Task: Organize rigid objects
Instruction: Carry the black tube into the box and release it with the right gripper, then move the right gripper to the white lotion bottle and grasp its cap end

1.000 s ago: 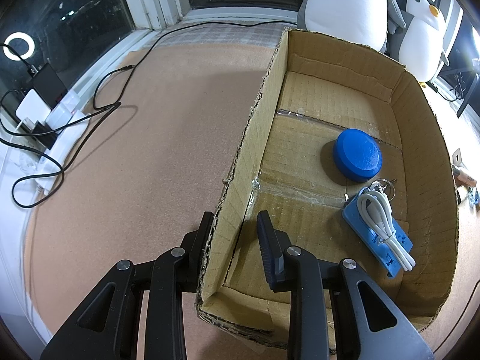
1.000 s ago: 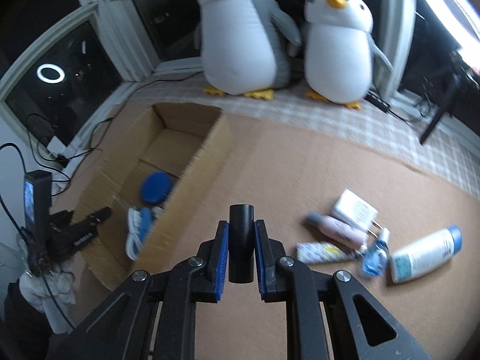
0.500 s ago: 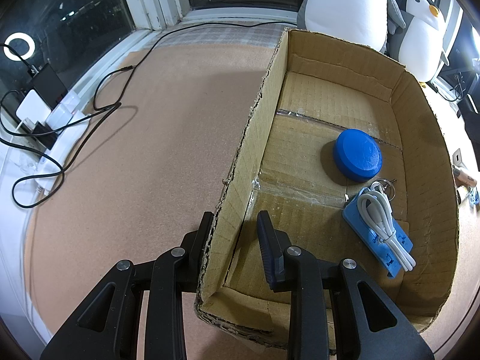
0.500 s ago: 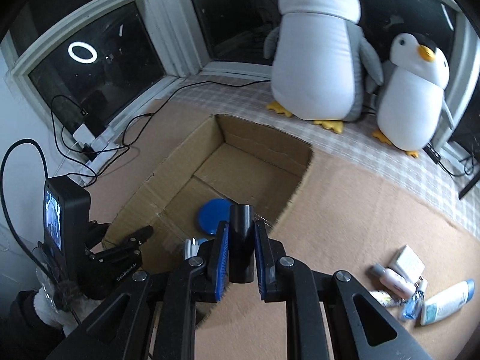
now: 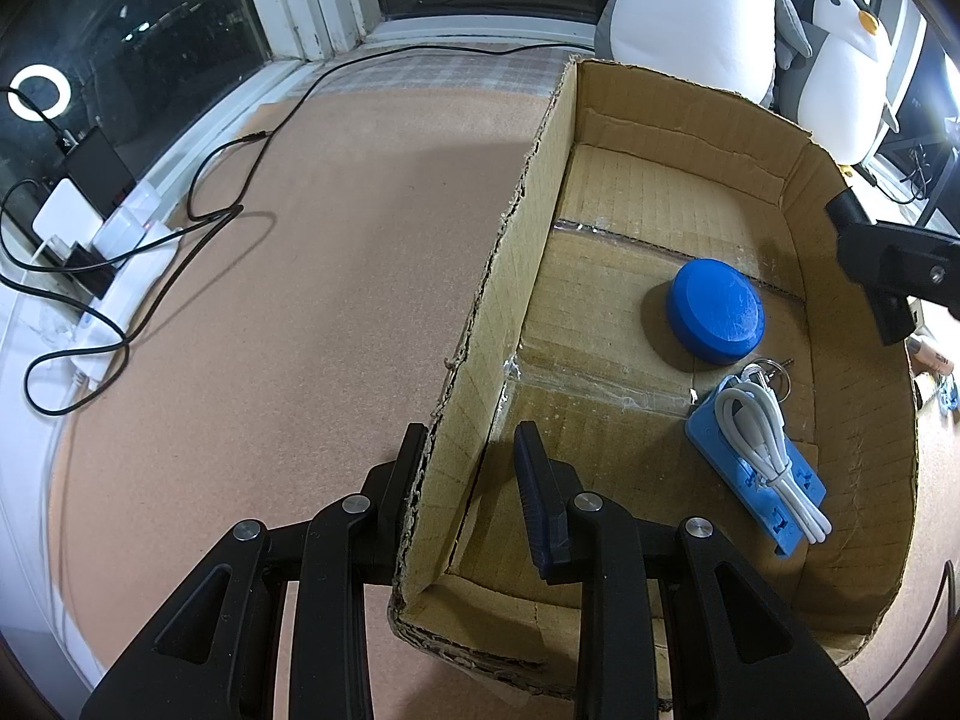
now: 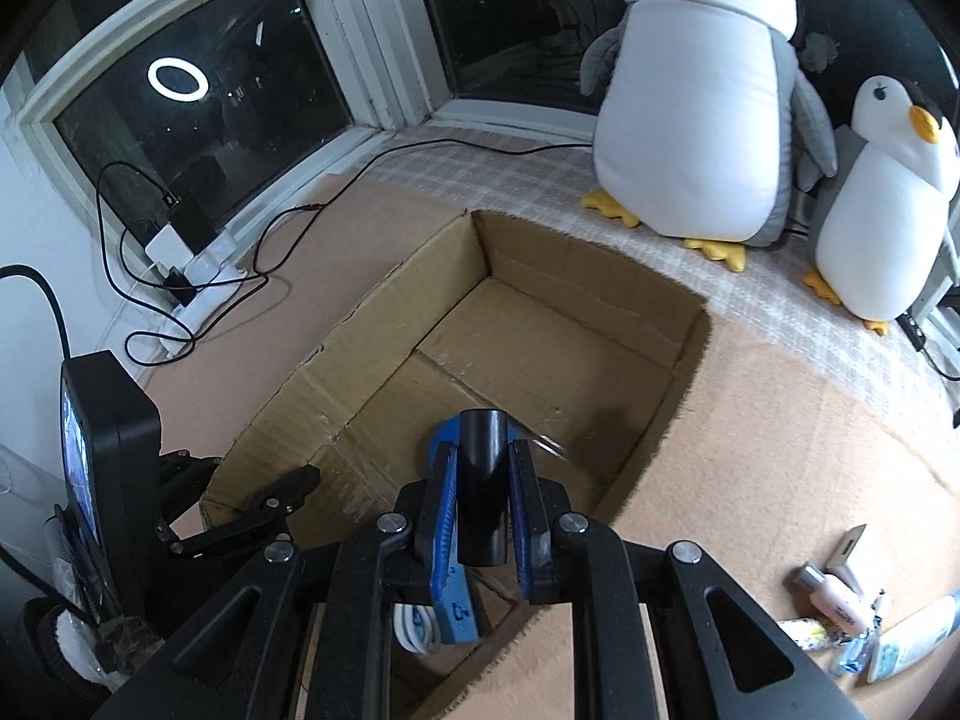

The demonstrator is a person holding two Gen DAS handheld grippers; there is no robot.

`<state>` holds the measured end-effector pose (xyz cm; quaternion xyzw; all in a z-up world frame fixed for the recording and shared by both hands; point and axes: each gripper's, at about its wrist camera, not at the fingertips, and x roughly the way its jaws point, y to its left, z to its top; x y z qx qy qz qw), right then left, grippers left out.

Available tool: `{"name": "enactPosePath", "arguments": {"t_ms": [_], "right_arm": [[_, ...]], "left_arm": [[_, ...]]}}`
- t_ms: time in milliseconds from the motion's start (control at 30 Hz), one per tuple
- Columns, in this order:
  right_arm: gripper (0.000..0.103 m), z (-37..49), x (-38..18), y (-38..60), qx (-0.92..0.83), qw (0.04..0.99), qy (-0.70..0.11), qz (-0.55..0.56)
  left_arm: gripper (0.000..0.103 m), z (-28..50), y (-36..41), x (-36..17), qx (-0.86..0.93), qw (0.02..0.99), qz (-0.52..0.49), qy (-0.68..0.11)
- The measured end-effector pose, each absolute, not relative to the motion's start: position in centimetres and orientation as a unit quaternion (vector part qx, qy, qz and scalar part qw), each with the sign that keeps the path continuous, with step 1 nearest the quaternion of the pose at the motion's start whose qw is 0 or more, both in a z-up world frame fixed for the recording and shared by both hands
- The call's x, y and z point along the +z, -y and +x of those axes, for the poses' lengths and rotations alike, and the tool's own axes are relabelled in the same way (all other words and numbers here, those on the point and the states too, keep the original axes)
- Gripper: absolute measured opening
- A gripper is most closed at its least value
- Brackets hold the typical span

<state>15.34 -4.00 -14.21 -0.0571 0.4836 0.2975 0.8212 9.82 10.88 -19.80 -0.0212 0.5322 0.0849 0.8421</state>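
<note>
Your right claw (image 6: pixel 483 510) had swung, over the last second, from above the bare cork-coloured mat to a spot over the open cardboard box (image 6: pixel 678 360), with its blue-padded jaws clamped on a short black cylinder (image 6: pixel 480 480). The loose bottles and tubes (image 6: pixel 840 606) that sat ahead of it a second earlier now lay off to the lower right. To my eye that put you at the drop: the cylinder hung over the box floor and only needed lowering and releasing.

Your left claw (image 5: pixel 474 480) had not moved; its jaws were at their narrowest, straddling the box's ragged near-left wall, apparently steadying it, though the inner pad seemed to stand slightly off the cardboard.

The box was corrugated, with torn rims and a taped seam across its floor. Inside lay a smooth blue round puck-like lid (image 5: pixel 717 309), a flat blue plastic strip (image 5: pixel 756 480) with a bundled white cable (image 5: pixel 762 426) on top, and a small metal key ring (image 5: pixel 771 369) between the two. The cylinder looked hard, matte and hollow at its end.
</note>
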Motion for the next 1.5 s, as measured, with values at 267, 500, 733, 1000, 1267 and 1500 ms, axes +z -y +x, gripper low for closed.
{"name": "enactPosePath", "arguments": {"t_ms": [267, 500, 733, 1000, 1267, 1500], "right_arm": [[0.016, 15.2, -14.6, 3.8, 0.302, 0.82, -0.484, -0.052], [0.053, 14.5, -13.6, 3.6, 0.311, 0.828, -0.462, -0.06], [0.053, 14.3, -13.3, 4.0, 0.315, 0.828, -0.461, -0.058], [0.053, 14.8, -12.5, 8.4, 0.296, 0.844, -0.447, -0.026], [0.053, 15.1, -11.7, 16.4, 0.227, 0.862, -0.453, -0.012], [0.053, 15.6, -11.9, 26.5, 0.107, 0.867, -0.483, 0.057]], "left_arm": [[0.027, 9.9, -11.0, -19.7, 0.085, 0.842, -0.021, -0.532], [0.027, 9.9, -11.1, -19.8, 0.086, 0.842, -0.021, -0.532], [0.027, 9.9, -11.1, -19.8, 0.086, 0.842, -0.021, -0.532], [0.027, 10.0, -11.1, -19.8, 0.086, 0.842, -0.02, -0.532], [0.027, 10.0, -11.1, -19.8, 0.087, 0.842, -0.02, -0.532], [0.027, 10.0, -11.2, -19.8, 0.087, 0.842, -0.019, -0.532]]}}
